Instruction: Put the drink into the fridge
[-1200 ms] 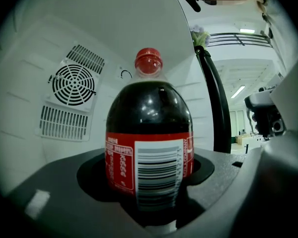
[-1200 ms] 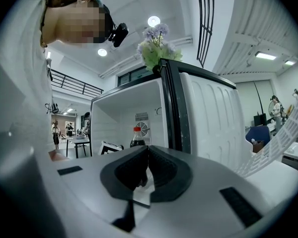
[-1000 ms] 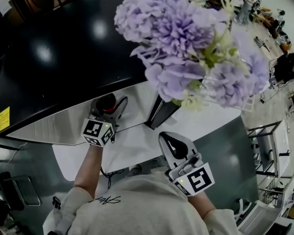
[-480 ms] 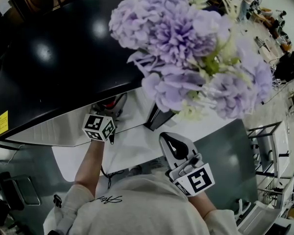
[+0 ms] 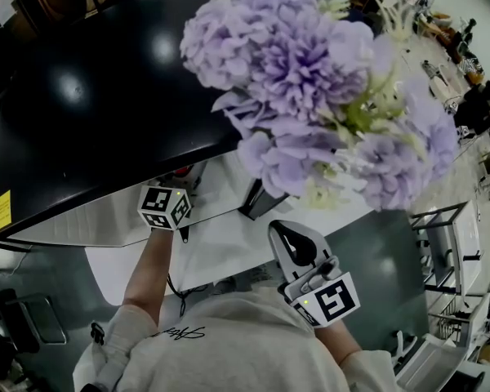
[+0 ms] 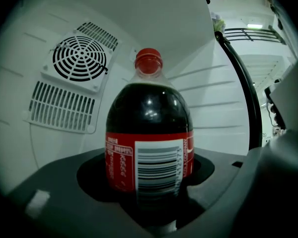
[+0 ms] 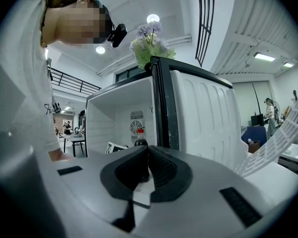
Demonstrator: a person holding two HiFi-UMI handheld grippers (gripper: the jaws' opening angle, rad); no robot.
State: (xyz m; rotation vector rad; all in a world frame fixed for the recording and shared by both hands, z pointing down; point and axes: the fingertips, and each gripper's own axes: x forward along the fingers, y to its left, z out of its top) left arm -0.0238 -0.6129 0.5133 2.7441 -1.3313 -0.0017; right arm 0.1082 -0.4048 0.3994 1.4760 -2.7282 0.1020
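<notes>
The bottle (image 6: 149,133) is already inside the fridge (image 6: 69,73), clasped by the left gripper (image 5: 178,188) with its fingers wide; letting go seems all that's left. The right gripper (image 5: 298,247) waits outside the fridge, fingers closed and empty.

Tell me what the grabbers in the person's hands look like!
Both the left gripper and right gripper are whitish plastic with dark ribbed pads. Each carries a white cube with black square markers. The sleeves are pale grey.

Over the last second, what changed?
The left gripper carried the cola bottle a little further in under the fridge top, so the bottle's red cap is now nearly hidden in the head view. The grip on the bottle is unchanged. The right gripper stayed shut and in place.
</notes>
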